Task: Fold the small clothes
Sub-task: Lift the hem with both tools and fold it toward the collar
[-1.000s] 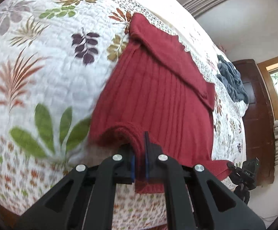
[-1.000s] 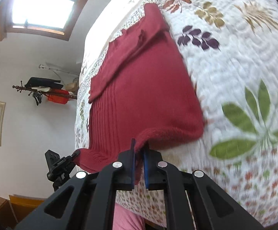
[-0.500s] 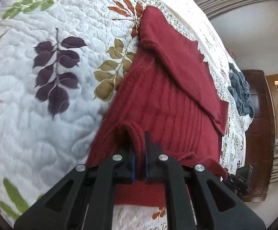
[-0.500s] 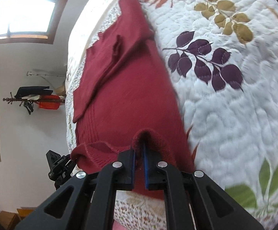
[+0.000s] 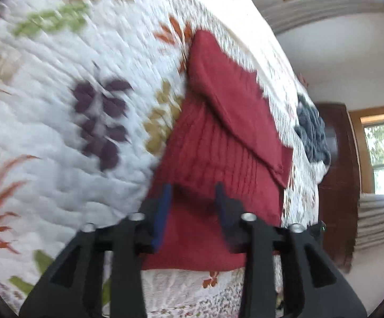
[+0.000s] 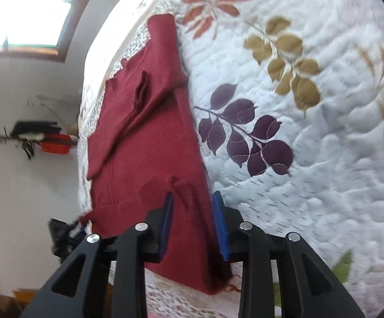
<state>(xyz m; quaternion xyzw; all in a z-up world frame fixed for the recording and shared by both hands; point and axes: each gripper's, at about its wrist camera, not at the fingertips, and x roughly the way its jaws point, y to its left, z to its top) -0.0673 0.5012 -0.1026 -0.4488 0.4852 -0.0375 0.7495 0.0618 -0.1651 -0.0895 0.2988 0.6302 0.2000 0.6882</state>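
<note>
A white quilted bedspread [image 6: 311,159], printed with leaves, is covering the bed and serving as the work surface. The red knitted sweater [image 5: 218,153] is lying flat on it, along the bedspread's near border, with one sleeve [image 5: 234,106] folded diagonally across the body and the lower hem doubled up over the ribbed panel, its edge forming a line just ahead of both tools. A grey-blue garment [image 5: 313,132] is sitting well apart from the sweater, further along the bedspread toward a dark wooden cabinet. The left gripper [image 5: 192,193] is hovering over the doubled hem with its jaws standing wide, gripping nothing; the right gripper [image 6: 192,201] is standing likewise wide and empty over the sweater's opposite side, one finger [image 6: 218,212] lying at the cloth's edge where it meets the bedspread. Both views are blurring somewhat, so fine contact cannot be confirmed. In my assessment the bottom fold is being laid down and let go. To do this step well, the tools should be drawing straight away from the sweater without catching the knit, since any snag is likely to drag the fold askew; the doubled edge should be checked for squareness against the sweater's sides. A small pucker is showing near the right tool and would benefit from smoothing before any further fold.
</note>
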